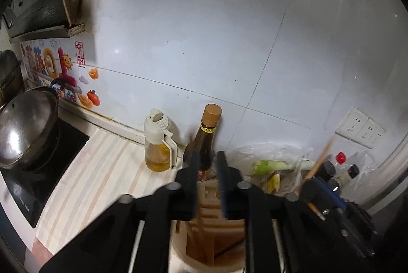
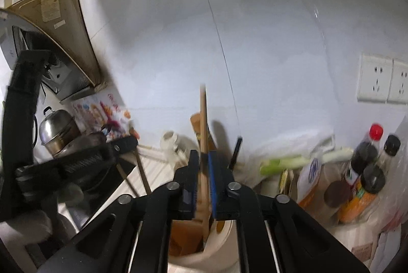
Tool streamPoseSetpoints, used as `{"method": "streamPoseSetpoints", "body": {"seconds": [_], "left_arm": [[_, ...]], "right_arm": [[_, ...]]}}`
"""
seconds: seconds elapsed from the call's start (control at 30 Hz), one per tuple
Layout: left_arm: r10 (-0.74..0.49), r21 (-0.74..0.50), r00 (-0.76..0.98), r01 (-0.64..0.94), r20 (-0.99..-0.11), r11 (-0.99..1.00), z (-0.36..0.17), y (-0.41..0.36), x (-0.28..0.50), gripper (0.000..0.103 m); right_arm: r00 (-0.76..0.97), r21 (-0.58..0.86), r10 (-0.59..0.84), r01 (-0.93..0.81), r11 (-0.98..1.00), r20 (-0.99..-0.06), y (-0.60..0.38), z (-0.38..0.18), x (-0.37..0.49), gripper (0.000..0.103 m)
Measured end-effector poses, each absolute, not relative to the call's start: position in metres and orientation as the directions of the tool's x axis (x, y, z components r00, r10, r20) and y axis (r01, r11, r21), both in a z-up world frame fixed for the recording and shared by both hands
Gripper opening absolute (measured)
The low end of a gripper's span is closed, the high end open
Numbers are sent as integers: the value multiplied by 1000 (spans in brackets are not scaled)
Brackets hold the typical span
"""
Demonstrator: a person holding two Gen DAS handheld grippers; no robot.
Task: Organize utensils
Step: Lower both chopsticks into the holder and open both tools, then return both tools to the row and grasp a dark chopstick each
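Observation:
A cream utensil holder with wooden dividers (image 1: 219, 227) stands right under both grippers; it also shows in the right wrist view (image 2: 201, 245). My right gripper (image 2: 203, 171) is shut on a pair of wooden chopsticks (image 2: 203, 120), held upright with their lower ends inside the holder. My left gripper (image 1: 207, 165) hovers over the holder with a narrow gap between its fingers and nothing visible in it. The right gripper and chopsticks (image 1: 320, 158) show at the right of the left wrist view. The left gripper (image 2: 76, 160) shows at the left of the right wrist view.
An oil dispenser (image 1: 159, 143) and a brown bottle (image 1: 205, 137) stand behind the holder by the tiled wall. A leek (image 1: 278, 165), bags and sauce bottles (image 2: 364, 158) crowd the right. A lidded pot (image 1: 28, 125) sits on the black cooktop at left.

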State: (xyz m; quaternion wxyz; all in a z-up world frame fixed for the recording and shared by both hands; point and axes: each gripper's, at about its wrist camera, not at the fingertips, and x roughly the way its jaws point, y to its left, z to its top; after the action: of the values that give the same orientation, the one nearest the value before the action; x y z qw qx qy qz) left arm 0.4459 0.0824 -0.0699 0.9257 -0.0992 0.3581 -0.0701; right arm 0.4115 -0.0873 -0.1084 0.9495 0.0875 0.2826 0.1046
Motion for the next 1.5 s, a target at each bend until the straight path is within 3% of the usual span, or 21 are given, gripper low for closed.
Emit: {"method": "streamPoseSetpoints", "body": {"seconds": [0.03,0.1,0.17,0.27,0.3,0.43,1.0,1.5], "left_arm": [[-183,-224,739,45,-648,974,-65,84,441,59],[-154,-219,753,14,-640,976,-57,90,431,95],[-133,-207,766,-1,-629,978,-51,94,418,95],[-99,-179,742,-29,-663,983,-52,98,399,96],[-93,-172,738,-31,-668,985,-54,98,393,103],[-28,-114,723,-71,-690,991,-67,97,364,103],[-69,-44,447,67,-892,997,-209,5,306,103],[-17,49,279,228,-960,973,-299,-74,313,103]], "right_arm": [[814,234,250,-144,962,-525,-90,-108,409,30],[811,253,250,-130,959,-529,-98,-104,402,51],[808,271,252,-120,955,-533,-105,-99,393,56],[791,267,231,-88,960,-566,-115,-94,379,74],[784,254,210,-69,965,-585,-118,-94,375,82],[750,196,137,-10,981,-647,-130,-98,357,99],[468,119,-23,272,955,-883,-235,-218,297,102],[182,43,-30,387,921,-983,-285,-343,290,102]]}}
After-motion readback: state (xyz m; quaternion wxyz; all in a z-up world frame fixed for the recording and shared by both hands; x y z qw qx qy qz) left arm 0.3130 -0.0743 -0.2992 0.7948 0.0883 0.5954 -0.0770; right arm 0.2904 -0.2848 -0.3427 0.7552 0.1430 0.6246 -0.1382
